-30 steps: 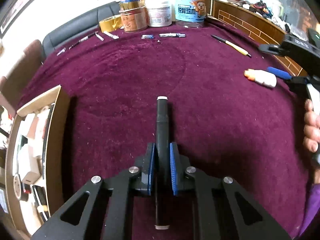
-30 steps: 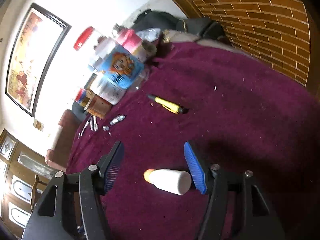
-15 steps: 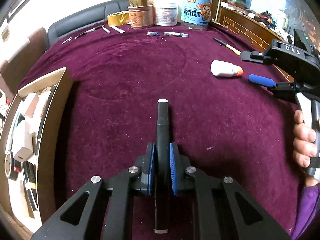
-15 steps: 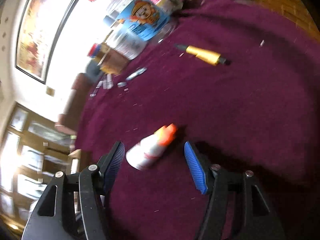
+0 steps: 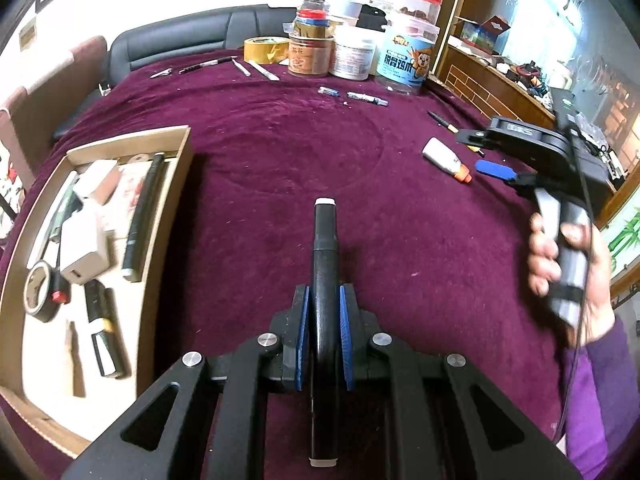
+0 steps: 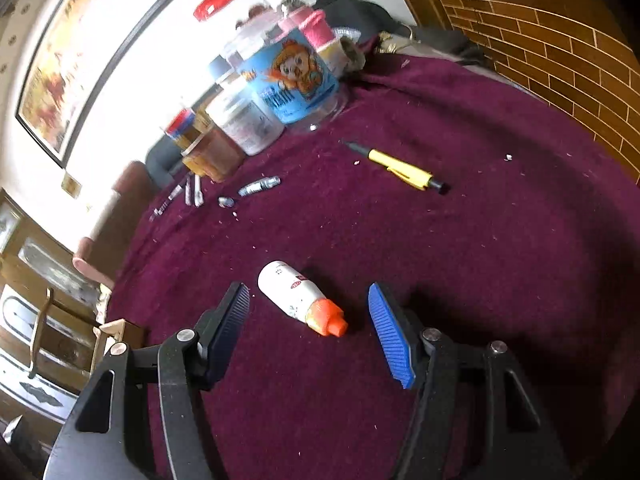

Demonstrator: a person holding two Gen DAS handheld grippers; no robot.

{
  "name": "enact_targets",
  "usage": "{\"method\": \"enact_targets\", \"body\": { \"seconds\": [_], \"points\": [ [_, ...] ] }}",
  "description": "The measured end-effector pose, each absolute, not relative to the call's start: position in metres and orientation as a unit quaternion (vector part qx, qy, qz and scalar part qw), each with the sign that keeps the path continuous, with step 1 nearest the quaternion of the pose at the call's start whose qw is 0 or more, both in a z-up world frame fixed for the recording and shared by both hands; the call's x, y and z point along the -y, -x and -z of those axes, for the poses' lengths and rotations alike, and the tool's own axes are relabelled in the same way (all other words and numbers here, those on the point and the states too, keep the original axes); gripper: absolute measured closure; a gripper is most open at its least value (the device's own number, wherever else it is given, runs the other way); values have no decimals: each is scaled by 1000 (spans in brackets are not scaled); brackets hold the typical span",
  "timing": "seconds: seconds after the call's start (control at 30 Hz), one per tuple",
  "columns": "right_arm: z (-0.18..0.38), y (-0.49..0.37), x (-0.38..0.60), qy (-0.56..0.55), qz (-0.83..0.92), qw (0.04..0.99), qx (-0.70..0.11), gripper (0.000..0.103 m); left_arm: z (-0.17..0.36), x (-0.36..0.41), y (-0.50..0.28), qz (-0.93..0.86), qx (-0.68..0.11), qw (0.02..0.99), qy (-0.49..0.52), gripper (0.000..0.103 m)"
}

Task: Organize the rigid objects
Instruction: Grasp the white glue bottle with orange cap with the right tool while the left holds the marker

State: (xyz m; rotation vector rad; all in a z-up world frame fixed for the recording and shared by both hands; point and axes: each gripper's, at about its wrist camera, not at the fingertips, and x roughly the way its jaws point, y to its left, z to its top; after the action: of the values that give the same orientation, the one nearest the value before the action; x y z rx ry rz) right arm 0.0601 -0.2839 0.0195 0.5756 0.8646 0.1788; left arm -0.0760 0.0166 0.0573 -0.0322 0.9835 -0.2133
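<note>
Above the maroon-covered counter [image 5: 400, 240], the left tongs [image 5: 324, 336] are clamped tight on a black marker [image 5: 325, 264], while the right tongs [image 6: 308, 320] stand half open, straddling a small white bottle with an orange cap [image 6: 296, 296] without touching it. I judge the marker is bound for the cardboard box [image 5: 168, 216] at the left, calling for a carry over its rim and a release; the bottle needs the tongs lowered and closed. The box's near corner is cut off, its contents partly blurred.
</note>
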Motion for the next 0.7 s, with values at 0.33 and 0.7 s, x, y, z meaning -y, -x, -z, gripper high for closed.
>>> {"method": "enact_targets", "body": {
  "seconds": [0.33,0.7],
  "points": [
    [-12,-91,223,-61,-47,869,-488,69,-67,-83,95,72,-453,886,64,91],
    [-20,-65,225,-121,-71,853,-503,78,-72,-183,120,-6,-428,894,131,91]
  ]
}}
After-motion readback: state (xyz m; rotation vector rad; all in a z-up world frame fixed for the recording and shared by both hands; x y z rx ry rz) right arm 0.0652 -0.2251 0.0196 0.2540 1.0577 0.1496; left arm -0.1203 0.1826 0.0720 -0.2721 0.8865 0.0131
